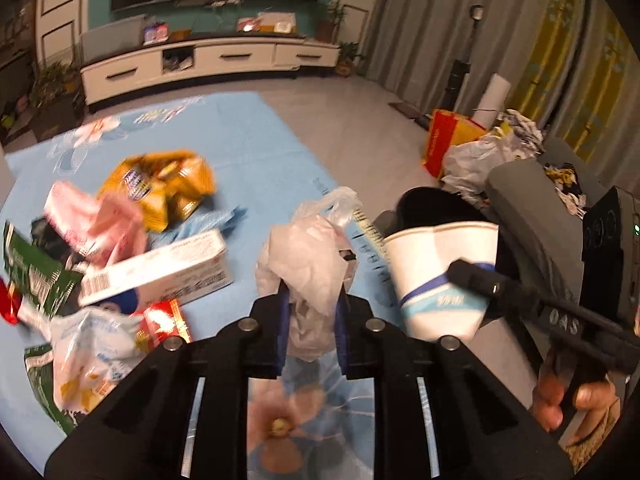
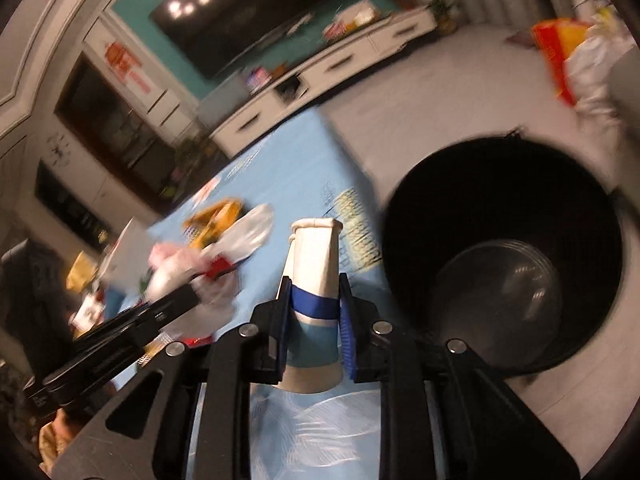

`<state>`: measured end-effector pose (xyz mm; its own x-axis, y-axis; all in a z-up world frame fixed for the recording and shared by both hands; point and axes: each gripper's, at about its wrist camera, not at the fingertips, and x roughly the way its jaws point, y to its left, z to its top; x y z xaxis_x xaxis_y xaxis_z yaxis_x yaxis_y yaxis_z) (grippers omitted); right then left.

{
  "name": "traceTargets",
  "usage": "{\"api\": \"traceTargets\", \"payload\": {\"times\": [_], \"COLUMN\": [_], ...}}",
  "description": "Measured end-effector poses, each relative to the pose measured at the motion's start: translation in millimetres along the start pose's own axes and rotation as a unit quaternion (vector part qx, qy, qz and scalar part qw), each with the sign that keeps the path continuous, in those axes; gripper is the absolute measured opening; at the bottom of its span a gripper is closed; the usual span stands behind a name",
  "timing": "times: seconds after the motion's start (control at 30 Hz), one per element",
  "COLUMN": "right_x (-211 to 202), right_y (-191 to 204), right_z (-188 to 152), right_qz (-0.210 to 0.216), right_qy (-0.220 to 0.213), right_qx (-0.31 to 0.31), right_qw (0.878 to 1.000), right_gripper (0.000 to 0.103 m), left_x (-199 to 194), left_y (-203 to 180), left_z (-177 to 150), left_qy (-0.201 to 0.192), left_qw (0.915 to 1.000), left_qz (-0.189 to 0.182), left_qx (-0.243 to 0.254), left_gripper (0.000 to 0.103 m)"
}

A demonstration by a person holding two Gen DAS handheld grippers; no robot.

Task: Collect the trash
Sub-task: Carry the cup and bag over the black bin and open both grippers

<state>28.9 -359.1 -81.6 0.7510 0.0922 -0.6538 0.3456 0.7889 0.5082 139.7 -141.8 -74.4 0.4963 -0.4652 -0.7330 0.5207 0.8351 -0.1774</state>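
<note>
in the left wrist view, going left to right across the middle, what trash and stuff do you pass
pink wrapper → white carton → crumpled plastic bag held in the left gripper → paper cup pinched by the right gripper

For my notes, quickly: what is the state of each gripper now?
Left gripper: closed on the crumpled plastic bag.
Right gripper: closed on the paper cup.

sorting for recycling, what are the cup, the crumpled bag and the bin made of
Cup: looks like paper, matte white with printed blue bands and a rolled rim, squashed between the right tool's pads.
Crumpled bag: thin translucent plastic film, creased and slightly glossy.
Bin: probably black plastic; a glossy sheen shows on its bottom.
</note>
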Motion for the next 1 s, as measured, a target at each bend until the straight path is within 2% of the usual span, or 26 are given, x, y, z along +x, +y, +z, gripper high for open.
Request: {"api": "traceTargets", "payload": {"times": [0.1, 0.2, 0.33, 0.43, 0.47, 0.53, 0.57, 0.6, 0.63, 0.7, 0.83, 1.0], "right_x": [-18.0, -26.8, -26.4, -21.6, -19.8, -17.7, -17.4, -18.0, -17.5, -20.5, -30.4, -36.3], "right_y": [-22.1, -45.9, -72.3, -87.4, -91.8, -102.1, -104.7, -109.6, -110.1, -111.4, -104.9, -76.7], "right_z": [10.9, 17.2, 16.6, 16.0, 15.0, 11.2, 10.4, 9.5, 7.5, 5.4, 2.4, -1.0], "right_qz": [-0.041, -0.071, -0.099, -0.116, -0.119, -0.127, -0.129, -0.130, -0.133, -0.132, -0.122, -0.099], "right_qy": [-0.038, -0.054, -0.053, -0.045, -0.040, -0.030, -0.027, -0.026, -0.026, -0.028, -0.036, -0.029], "right_qx": [0.010, 0.026, 0.039, 0.046, 0.048, 0.061, 0.064, 0.069, 0.070, 0.076, 0.077, 0.061], "right_qw": [0.998, 0.996, 0.993, 0.991, 0.991, 0.990, 0.989, 0.989, 0.988, 0.988, 0.989, 0.993], "right_gripper": [0.023, 0.023, 0.023, 0.026, 0.029, 0.031, 0.033, 0.036, 0.038, 0.043, 0.051, 0.063], "left_x": [2.8, 11.5, 30.7, 56.2, 62.4, 77.9, 81.4, 84.0, 84.5, 81.4, 59.5, 12.9], "left_y": [-22.1, -49.1, -90.4, -115.0, -119.1, -129.3, -131.8, -134.0, -134.0, -131.2, -114.3, -77.8], "left_z": [8.4, 19.3, 30.6, 34.7, 35.4, 35.4, 35.3, 35.0, 35.0, 32.6, 29.0, 11.9], "left_qy": [-0.002, -0.001, 0.004, 0.025, 0.031, 0.043, 0.044, 0.045, 0.045, 0.043, 0.033, 0.011], "left_qw": [0.9997, 0.9985, 0.9949, 0.9924, 0.9919, 0.9911, 0.9910, 0.9907, 0.9908, 0.9915, 0.9947, 0.9980], "left_qz": [-0.017, -0.042, -0.070, -0.080, -0.081, -0.077, -0.074, -0.072, -0.072, -0.069, -0.064, -0.057], "left_qx": [0.017, 0.034, 0.072, 0.090, 0.093, 0.100, 0.103, 0.107, 0.106, 0.101, 0.073, 0.023], "left_gripper": [0.023, 0.025, 0.026, 0.030, 0.033, 0.050, 0.063, 0.069, 0.071, 0.087, 0.099, 0.100]}}
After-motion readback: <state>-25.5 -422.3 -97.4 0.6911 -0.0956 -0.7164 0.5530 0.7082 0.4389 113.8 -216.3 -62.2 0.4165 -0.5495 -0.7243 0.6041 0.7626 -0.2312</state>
